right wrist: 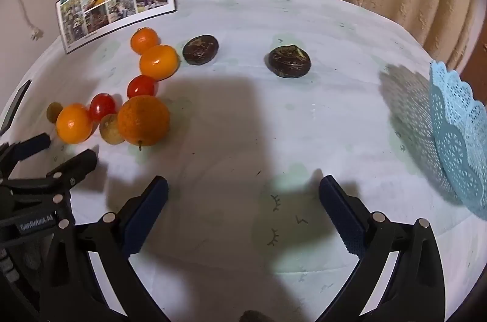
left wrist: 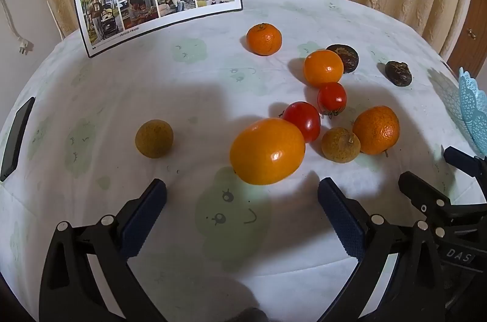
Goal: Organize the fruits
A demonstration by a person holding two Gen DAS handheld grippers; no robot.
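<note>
Along the lower frame edge, left claw (left wrist: 242, 194) and right claw (right wrist: 243, 191) tilt downward, both released and empty. Tabletop (left wrist: 121, 96) centre-right: four oranges (left wrist: 267, 151), two tomatoes (left wrist: 301, 121), two longans (left wrist: 154, 138), two dark fruits (left wrist: 398, 73).

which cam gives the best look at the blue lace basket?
Right wrist. The blue lace basket shows its scalloped rim and a long stretch of perforated wall at the table's right edge, though part is cropped. Left wrist catches only a sliver at the frame's right edge.

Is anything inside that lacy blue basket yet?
Only the outside of the blue basket's wall shows at the table's right edge. Its inside is hidden from both cameras, so its contents cannot be told.
</note>
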